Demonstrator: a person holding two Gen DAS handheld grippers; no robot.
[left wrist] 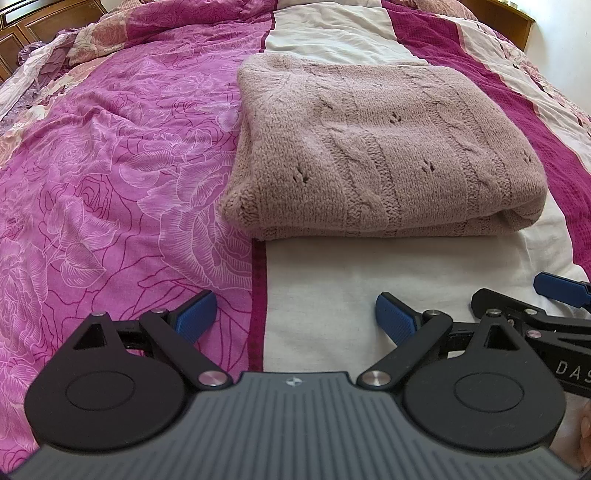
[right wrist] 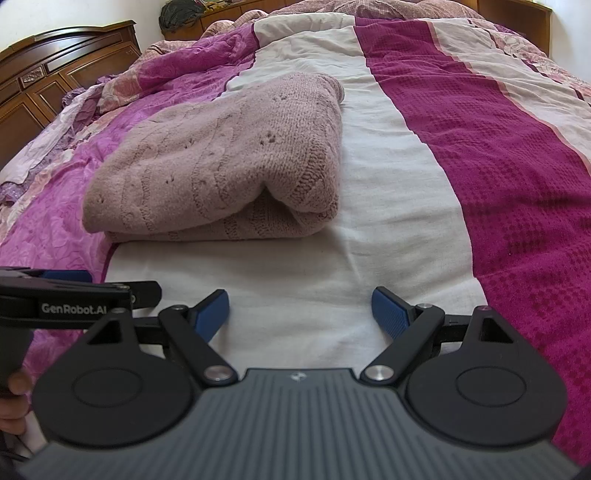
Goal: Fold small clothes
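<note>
A bed (right wrist: 406, 258) is covered by a striped bedspread (left wrist: 110, 184). A pink band printed with rose outlines (left wrist: 92, 229) is seen on the left, a plain cream band (right wrist: 369, 155) runs down the middle, and a dark magenta waffle-textured band (right wrist: 517, 166) lies to the right. A crumpled floral quilt (right wrist: 122, 88) is bunched at the far left edge. A carved dark wooden headboard (right wrist: 55, 62) is seen behind it, and a dark bundle (right wrist: 179, 14) is set on a ledge beyond.
</note>
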